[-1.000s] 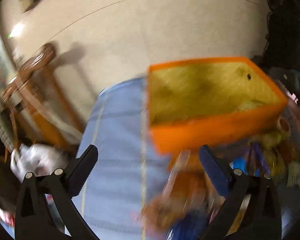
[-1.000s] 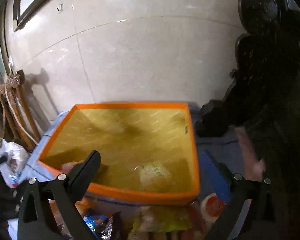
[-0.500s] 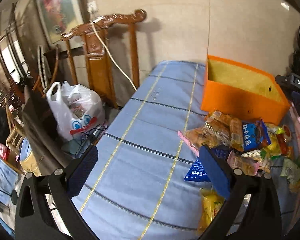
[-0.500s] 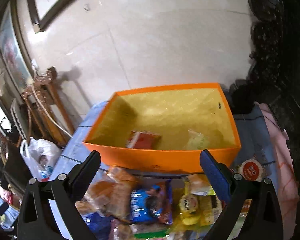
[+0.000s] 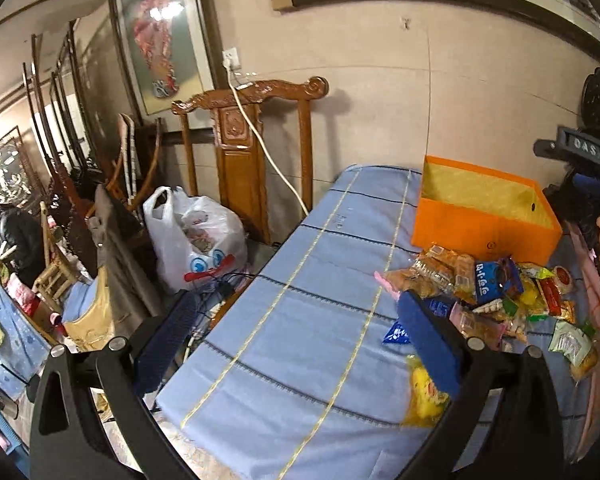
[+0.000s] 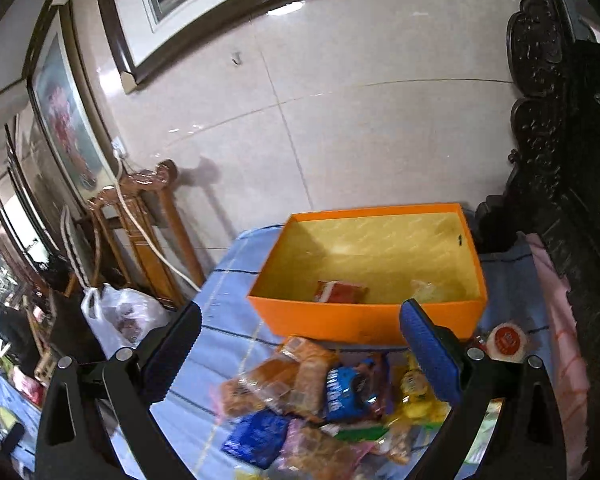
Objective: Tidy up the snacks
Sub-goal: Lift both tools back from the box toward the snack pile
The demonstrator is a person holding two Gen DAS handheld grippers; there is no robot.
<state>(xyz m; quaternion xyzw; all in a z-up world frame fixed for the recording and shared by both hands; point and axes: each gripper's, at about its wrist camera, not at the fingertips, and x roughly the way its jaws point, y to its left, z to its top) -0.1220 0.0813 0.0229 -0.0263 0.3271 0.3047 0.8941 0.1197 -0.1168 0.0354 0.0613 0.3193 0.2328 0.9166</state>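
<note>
1. Plainly, both tongs hang empty. The left gripper (image 5: 296, 336) has its jaws spread wide with only blue cloth (image 5: 300, 320) between them, and the right gripper (image 6: 300, 352) is spread just as wide, gripping nothing.

2. The orange box (image 6: 364, 320) stands at the far end of the table against the wall, its open top up — likely set there as the bin the snacks are meant to go into. Two are inside already: a red packet (image 6: 340, 292) near the front wall and a pale, yellowish one (image 6: 428, 291) to its right.

3. The snack pile (image 6: 320, 396) lies loose on the cloth just in front of the box, touching or nearly touching its front wall. Kept that near, each packet needs only a short lift over the rim.

4. From the right wrist, the pile sits low between the two fingers and a little ahead of them; the blue cookie pack (image 6: 350, 392) is almost centred, with a round red-topped snack (image 6: 508, 340) off beyond the right finger. This gripper looks the better placed for the next pick.

5. From the left wrist, the pile (image 5: 484, 292) lies to the right, past the right finger, and the box (image 5: 484, 216) is further off the same way. A yellow packet (image 5: 424, 396) lies alone nearest this gripper, partly behind that finger. The left gripper points mostly at bare cloth — I judge it is idle or waiting.

6. A white bag (image 5: 196, 236) and a wooden chair (image 5: 252, 160) stand off the table to the left, seemingly no part of the job.
</note>
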